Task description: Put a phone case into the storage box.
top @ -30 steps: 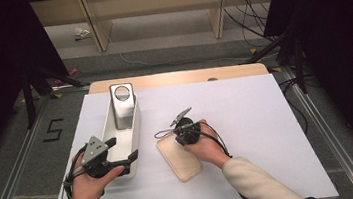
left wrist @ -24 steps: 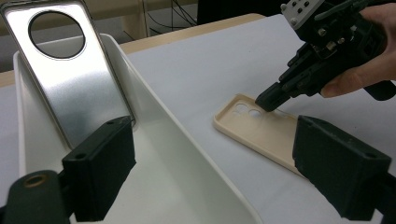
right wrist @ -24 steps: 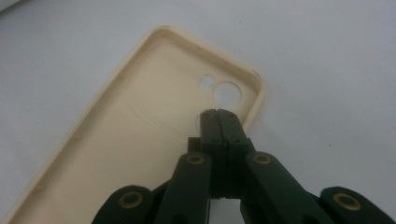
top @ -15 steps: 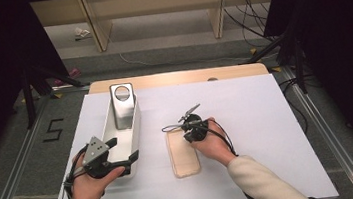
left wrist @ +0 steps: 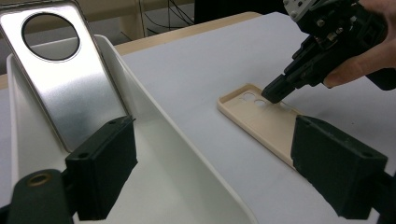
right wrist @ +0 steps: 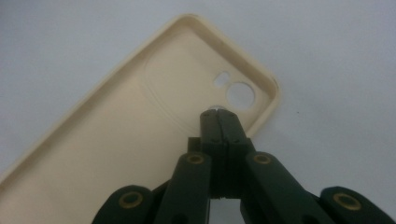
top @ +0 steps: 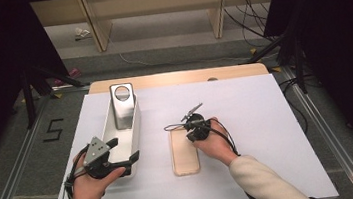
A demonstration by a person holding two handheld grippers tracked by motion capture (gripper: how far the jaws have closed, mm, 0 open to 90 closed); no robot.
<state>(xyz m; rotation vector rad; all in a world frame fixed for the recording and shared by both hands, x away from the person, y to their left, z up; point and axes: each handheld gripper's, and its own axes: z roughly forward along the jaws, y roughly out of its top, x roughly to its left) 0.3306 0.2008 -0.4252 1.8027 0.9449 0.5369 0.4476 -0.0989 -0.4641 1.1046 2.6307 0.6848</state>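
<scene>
A beige phone case [top: 184, 151] lies hollow side up on the white sheet, its camera cut-out [right wrist: 240, 94] at the far end. My right gripper [top: 188, 131] is shut with nothing between its jaws. Its tip [right wrist: 218, 116] rests on the case's inner face just beside the cut-out, also seen from the side [left wrist: 276, 91]. A white tray [top: 136, 129] stands to the left with a silver phone [top: 123, 105] leaning against its far end. My left gripper [top: 124, 150] is open: one jaw is inside the tray, the other outside its right wall [left wrist: 187, 154].
The white sheet [top: 267, 119] covers a wooden table whose far edge [top: 177, 78] shows. Metal rails [top: 317, 113] run along both sides, and a "5" mark [top: 53, 129] is on the floor at left. Shelf legs and cables stand at the back.
The case has turned from a slanted lie to one parallel with the tray, with the shut right gripper pushing on it and moving a little right. The left gripper has stayed put.
</scene>
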